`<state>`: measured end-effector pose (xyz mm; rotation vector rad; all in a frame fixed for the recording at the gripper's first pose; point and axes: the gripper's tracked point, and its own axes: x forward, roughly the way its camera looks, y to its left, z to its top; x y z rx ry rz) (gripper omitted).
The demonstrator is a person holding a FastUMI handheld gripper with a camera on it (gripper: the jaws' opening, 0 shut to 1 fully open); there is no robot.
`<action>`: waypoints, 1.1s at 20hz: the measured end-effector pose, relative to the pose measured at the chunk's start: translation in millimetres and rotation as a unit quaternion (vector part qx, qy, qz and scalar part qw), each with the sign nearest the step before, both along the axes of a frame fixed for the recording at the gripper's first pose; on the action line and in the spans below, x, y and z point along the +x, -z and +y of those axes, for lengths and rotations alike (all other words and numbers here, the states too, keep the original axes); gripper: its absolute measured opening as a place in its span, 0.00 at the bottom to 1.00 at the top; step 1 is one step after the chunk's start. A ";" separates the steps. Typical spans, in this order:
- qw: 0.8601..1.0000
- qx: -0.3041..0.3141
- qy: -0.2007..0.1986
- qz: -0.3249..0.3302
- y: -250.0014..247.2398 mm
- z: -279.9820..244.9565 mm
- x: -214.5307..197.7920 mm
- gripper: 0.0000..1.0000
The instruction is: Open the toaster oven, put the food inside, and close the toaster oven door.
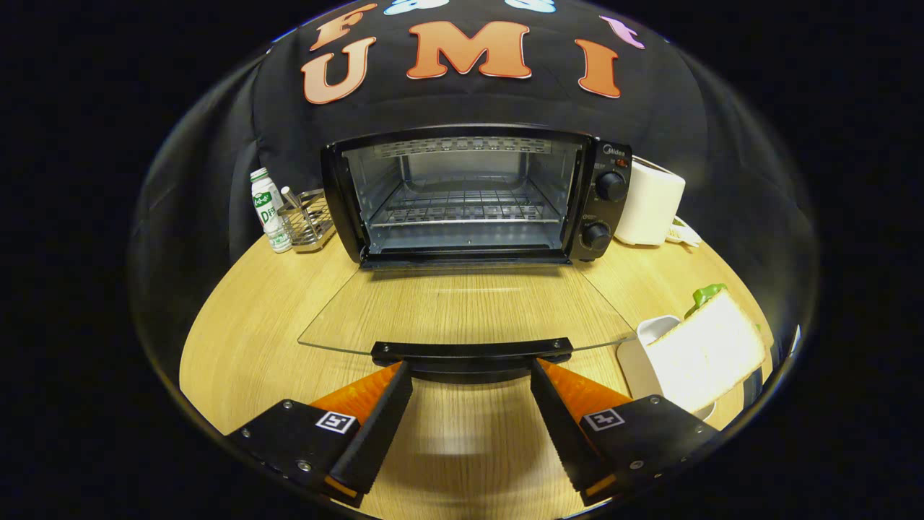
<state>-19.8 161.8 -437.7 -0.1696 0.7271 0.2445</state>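
Toaster oven [476, 195] door [465, 310] lies flat open — gripper [471, 370] spread wide at its handle [471, 352], gripping nothing.

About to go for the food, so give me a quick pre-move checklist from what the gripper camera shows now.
1. Toaster oven door fully down: ok.
2. Wire rack free to take food: ok.
3. Gripper open, holding nothing: ok; fingertips sit at the door handle.
4. Food located: bread slice on the white plate, beside the door: ok.
5. Fingers free of the handle: cannot tell.
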 end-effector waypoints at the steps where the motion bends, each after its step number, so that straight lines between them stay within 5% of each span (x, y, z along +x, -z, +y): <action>1: 1.000 -0.001 0.002 0.008 6.5 -1.1 -1.2 0.99; 10: 0.999 -0.021 -0.018 0.020 23.1 -3.5 -3.2 0.99; 18: 0.997 0.023 -0.068 0.018 -31.5 -17.9 -7.6 0.99; 22: 0.991 0.043 -0.102 0.073 -54.6 -55.3 -17.7 0.99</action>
